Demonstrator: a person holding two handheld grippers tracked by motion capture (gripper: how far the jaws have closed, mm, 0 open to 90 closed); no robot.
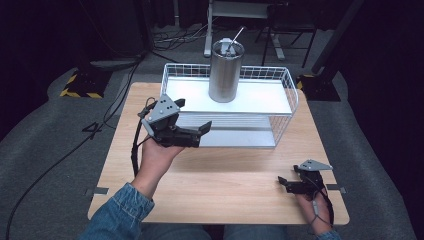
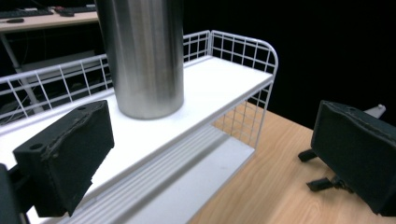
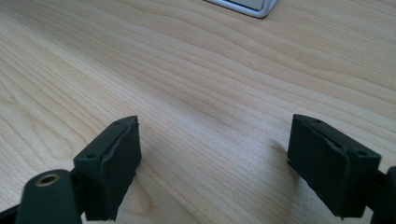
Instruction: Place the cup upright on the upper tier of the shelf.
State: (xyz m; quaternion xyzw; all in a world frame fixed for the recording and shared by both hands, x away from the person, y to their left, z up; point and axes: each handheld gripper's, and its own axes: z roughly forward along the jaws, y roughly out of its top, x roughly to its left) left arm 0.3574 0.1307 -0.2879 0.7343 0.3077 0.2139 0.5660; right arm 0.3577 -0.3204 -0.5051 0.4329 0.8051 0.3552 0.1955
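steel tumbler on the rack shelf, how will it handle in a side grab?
The steel tumbler looks smooth and polished, so probably slippery between pads. It is tall over a narrow base, so a high push may tip it. The open left gripper looks about wide enough.

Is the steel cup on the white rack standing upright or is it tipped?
Upright. The steel cup stands on its flat base on the top shelf of the white rack, with vertical sides and its mouth facing up.
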